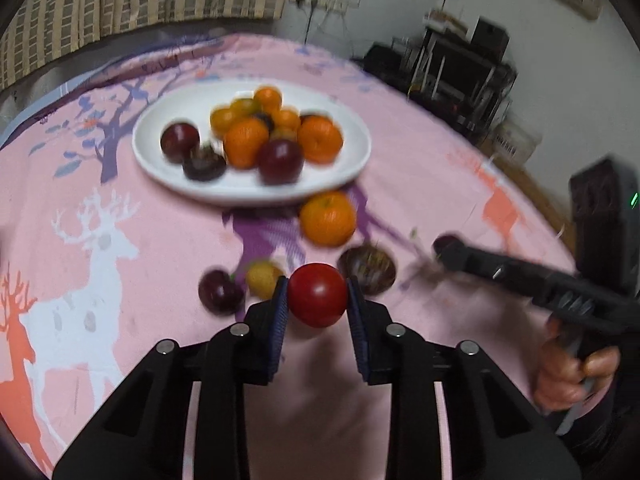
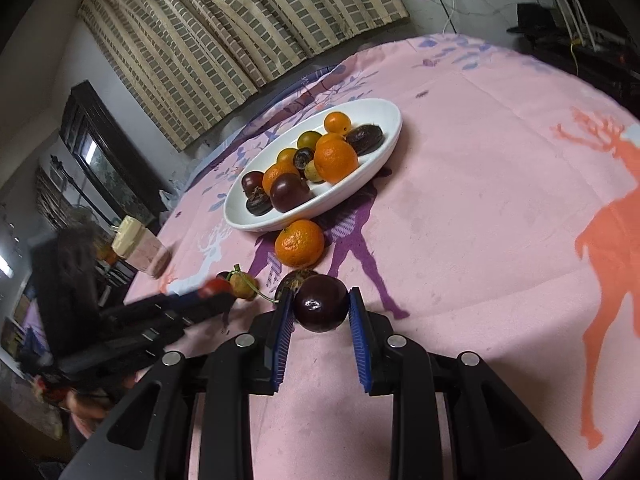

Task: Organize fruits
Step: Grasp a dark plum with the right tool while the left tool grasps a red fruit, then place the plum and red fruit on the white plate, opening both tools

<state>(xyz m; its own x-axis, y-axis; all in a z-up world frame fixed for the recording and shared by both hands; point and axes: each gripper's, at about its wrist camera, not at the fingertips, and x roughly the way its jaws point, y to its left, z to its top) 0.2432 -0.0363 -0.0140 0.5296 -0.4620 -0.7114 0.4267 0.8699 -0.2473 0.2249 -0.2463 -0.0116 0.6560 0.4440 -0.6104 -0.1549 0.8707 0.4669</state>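
Holding a fruit in each gripper, I head for the plate (image 2: 390, 120).
My left gripper (image 1: 317, 295) is clamped on a tomato (image 1: 317, 294), the right gripper (image 2: 321, 309) on a plum (image 2: 321, 307); I should keep both grips gentle, carry them level over the loose orange (image 2: 299, 242) and set them in bare spots near the rim. Underneath lies a pink deer-print cloth (image 2: 480, 200), with a brick-patterned curtain (image 2: 240, 20) behind.

Both wrist cameras look down along their fingers, close over the pink tablecloth (image 1: 400, 152). Each faces the white plate (image 1: 152, 160) of fruit from opposite sides.
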